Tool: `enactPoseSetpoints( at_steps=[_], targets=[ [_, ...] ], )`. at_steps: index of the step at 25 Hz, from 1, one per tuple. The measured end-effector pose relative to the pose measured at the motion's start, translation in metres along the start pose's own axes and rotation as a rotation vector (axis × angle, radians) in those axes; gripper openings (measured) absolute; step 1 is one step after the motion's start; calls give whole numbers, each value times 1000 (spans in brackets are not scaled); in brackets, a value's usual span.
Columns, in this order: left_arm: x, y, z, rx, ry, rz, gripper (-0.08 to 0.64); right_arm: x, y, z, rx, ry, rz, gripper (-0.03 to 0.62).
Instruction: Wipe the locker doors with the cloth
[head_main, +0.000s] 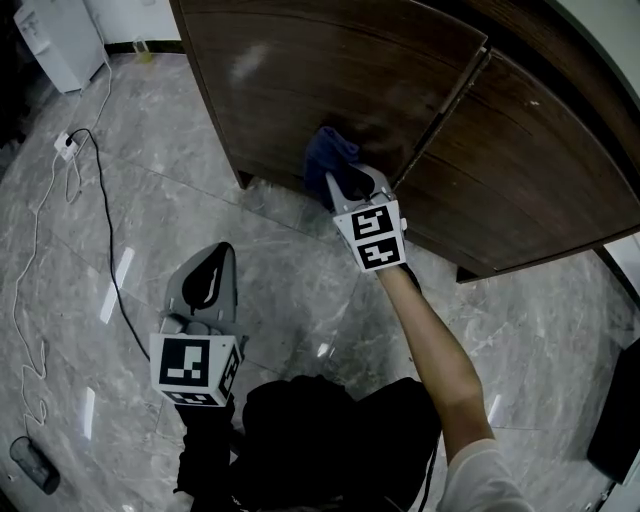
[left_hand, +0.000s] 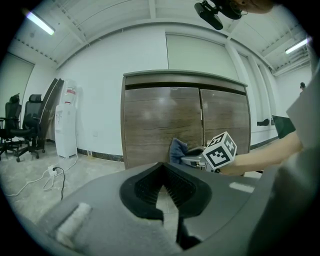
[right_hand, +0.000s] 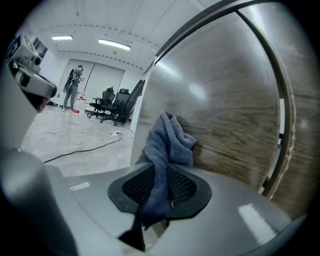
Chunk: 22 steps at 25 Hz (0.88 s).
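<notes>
Nearest, the left hand-held gripper (head_main: 218, 258) hangs open and empty while the right hand-held gripper (head_main: 355, 180) clamps the blue cloth (head_main: 328, 155) low against the left locker door (head_main: 330, 70), seemingly mid-wipe; next likely needs a firmly pressed sweep across.

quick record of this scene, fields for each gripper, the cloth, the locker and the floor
left gripper: jaws apart, empty, away from the locker
right gripper: shut on the cloth
cloth: blue, bunched against the left door, low down
locker: two brown wood-grain doors
floor: grey marble-look tiles, cable lying at left
</notes>
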<state>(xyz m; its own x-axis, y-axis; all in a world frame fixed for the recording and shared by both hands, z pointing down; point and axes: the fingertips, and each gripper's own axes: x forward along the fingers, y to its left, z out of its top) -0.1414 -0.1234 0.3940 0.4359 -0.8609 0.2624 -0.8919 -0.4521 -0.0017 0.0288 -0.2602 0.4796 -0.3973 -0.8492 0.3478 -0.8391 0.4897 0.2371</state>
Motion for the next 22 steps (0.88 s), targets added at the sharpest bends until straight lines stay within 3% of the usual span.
enactPoseSetpoints(
  at_steps=[11,22],
  targets=[
    [-6,12,-3,-1,10,27,0,18,14,-32,21,61,24,81],
    [-14,23,-1,-1,10,52,0,8,4,29,-15,-27,12,81]
  ],
)
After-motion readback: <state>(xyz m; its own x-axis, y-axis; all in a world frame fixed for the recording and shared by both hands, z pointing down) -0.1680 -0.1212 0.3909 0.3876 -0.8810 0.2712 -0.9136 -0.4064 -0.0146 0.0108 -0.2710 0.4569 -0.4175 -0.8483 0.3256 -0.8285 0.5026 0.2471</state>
